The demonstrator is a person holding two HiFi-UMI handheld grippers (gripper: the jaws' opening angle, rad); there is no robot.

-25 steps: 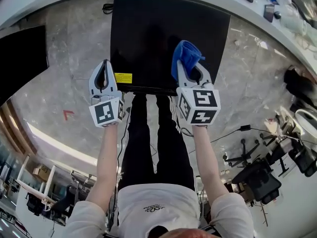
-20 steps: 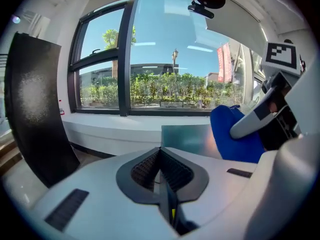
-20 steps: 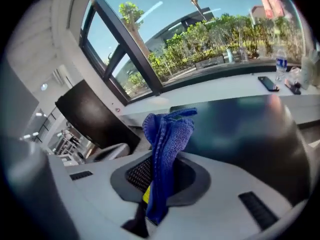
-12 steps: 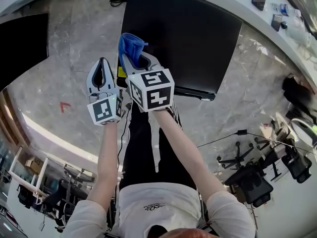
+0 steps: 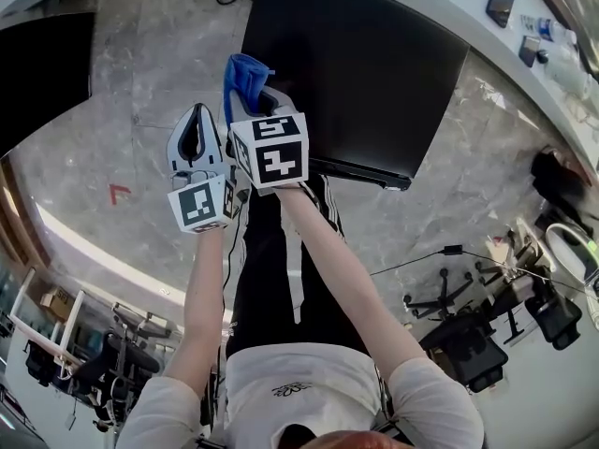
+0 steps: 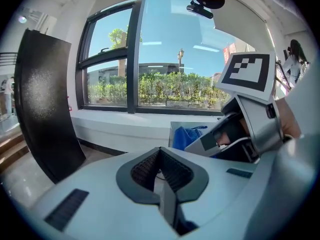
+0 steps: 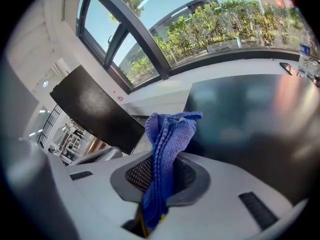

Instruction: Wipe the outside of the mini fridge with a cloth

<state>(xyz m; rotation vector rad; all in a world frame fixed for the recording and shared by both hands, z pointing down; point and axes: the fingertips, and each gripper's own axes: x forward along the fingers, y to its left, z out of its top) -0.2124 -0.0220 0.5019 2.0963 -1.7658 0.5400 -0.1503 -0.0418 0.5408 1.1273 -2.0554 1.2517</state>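
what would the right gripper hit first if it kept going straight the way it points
Probably the mini fridge, near its left edge, with the blue cloth in the right gripper touching first. Depth is unclear; it might slip past.

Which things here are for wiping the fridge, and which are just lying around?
For the job: blue cloth, right gripper pinching it, mini fridge.

Just lying about: phone on the counter, office chairs, red floor mark.
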